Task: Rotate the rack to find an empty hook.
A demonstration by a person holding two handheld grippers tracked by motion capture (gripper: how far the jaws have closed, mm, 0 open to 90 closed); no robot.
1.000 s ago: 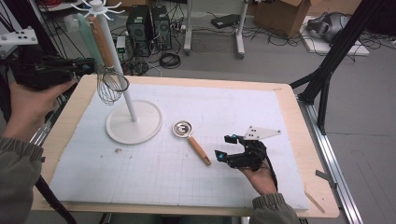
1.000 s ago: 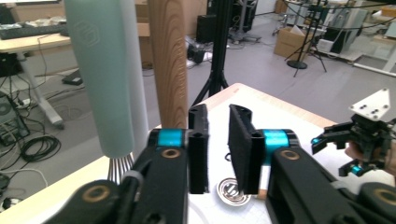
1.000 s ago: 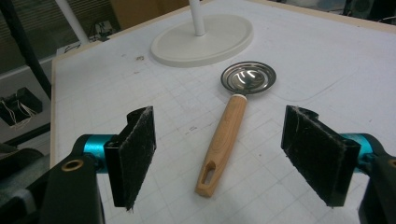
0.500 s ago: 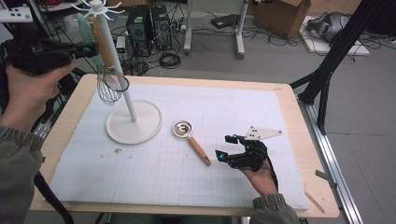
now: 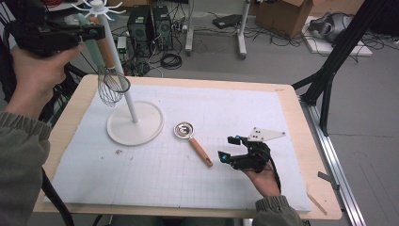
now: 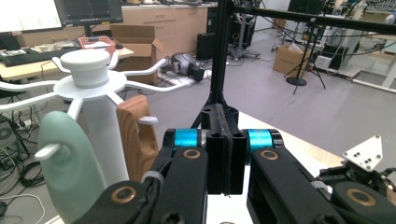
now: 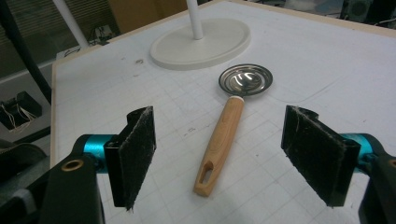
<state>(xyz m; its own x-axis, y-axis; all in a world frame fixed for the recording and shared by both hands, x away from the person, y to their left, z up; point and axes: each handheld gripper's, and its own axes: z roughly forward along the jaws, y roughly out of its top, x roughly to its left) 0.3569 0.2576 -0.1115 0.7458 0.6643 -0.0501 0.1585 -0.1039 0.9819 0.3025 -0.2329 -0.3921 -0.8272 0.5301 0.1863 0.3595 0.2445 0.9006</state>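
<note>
Cables, computer towers and cardboard boxes crowd the floor behind a wooden table (image 5: 301,122) covered by a white gridded mat (image 5: 155,174). On the mat stands a white utensil stand (image 5: 135,123) with a round base, a thin pole and hooked arms at its top. A whisk (image 5: 113,84) with a wooden handle hangs from one hook beside a pale green utensil (image 6: 70,163).

At the far left corner, the person's left hand (image 5: 35,75) is raised high above the table, with the forearm in a green sleeve angled upward. It holds the left gripper (image 5: 91,32) level with the top of the stand, its jaws pressed together on nothing.

Near the front right of the mat, the right hand (image 5: 264,181) rests low with its palm up and cradles the right gripper (image 5: 228,148). Its jaws are spread wide and point toward a wooden-handled metal spoon (image 7: 224,135), which lies flat on the mat between the stand's base and the gripper, untouched.
</note>
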